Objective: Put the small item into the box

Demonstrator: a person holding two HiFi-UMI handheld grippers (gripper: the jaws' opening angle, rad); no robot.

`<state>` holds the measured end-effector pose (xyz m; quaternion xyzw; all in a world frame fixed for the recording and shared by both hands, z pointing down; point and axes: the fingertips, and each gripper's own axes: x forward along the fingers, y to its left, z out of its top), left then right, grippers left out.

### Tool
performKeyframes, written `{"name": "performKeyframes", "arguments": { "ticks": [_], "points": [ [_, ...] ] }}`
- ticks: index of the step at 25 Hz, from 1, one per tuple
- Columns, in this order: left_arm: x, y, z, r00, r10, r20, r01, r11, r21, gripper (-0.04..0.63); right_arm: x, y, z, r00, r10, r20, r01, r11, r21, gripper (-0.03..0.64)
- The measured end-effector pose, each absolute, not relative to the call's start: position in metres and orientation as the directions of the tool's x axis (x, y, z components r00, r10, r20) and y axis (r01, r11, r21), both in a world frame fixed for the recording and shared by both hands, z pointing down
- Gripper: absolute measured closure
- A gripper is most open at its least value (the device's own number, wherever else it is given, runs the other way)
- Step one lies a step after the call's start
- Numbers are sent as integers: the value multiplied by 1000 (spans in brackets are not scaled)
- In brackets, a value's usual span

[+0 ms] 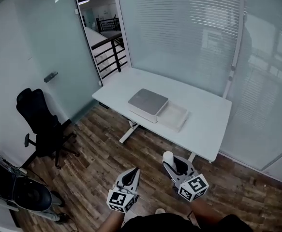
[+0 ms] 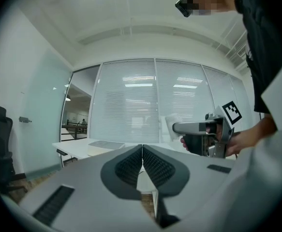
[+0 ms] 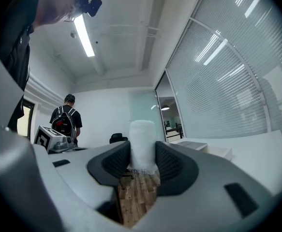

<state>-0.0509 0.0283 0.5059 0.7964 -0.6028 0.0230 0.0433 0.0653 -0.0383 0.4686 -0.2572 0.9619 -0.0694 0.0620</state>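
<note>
Here, right claw [image 3: 141, 164] level, clamping white roll [image 3: 141, 137] — left claw [image 2: 142, 152] level, closed (empty).

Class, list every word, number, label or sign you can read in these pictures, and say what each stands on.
No words or numbers can be read.
Marker cube on the left claw: black-and-white square patterns only.
Second marker cube on the right claw: the same, no letters.
White roll in the right claw: blank.
</note>
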Motion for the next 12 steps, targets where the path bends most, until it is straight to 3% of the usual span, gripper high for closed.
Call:
{"name": "performKeyframes", "arguments": {
  "ticks": [12],
  "points": [
    [-93,-48,504,281,-959,46,-959,-278,57,583,26,-115,467,-853,-516,-80,-503,854,-134,451]
  ]
}}
